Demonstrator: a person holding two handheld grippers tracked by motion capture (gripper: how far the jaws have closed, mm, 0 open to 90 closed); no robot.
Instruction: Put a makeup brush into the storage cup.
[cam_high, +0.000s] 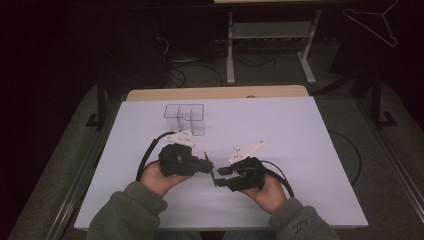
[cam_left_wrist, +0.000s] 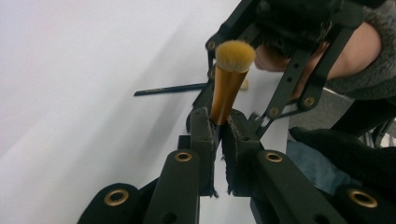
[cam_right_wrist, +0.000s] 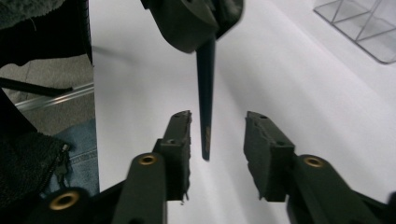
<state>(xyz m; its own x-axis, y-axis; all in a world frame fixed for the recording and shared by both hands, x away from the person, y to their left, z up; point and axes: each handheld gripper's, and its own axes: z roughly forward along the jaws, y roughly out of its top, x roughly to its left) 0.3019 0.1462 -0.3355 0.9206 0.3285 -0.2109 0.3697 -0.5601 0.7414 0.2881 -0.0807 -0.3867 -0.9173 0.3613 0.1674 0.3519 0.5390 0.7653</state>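
Jaws of the left gripper (cam_left_wrist: 217, 140) clamp a makeup brush (cam_left_wrist: 227, 84) by its bronze ferrule, bristles uppermost at the centre of the left gripper view. At the middle of the right gripper view its dark handle hangs between the spread jaws of the right gripper (cam_right_wrist: 217, 140), touching neither. A clear divided organiser (cam_high: 185, 116) stands above centre on the white bench (cam_high: 300, 140); a dark pencil (cam_left_wrist: 170, 88) lies left of the brush.

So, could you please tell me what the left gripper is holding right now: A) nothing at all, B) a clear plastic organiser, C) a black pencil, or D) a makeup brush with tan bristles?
D: in the left gripper view, the left gripper has its jaws shut on the coppery ferrule of the makeup brush, whose tan bristles stand above them.
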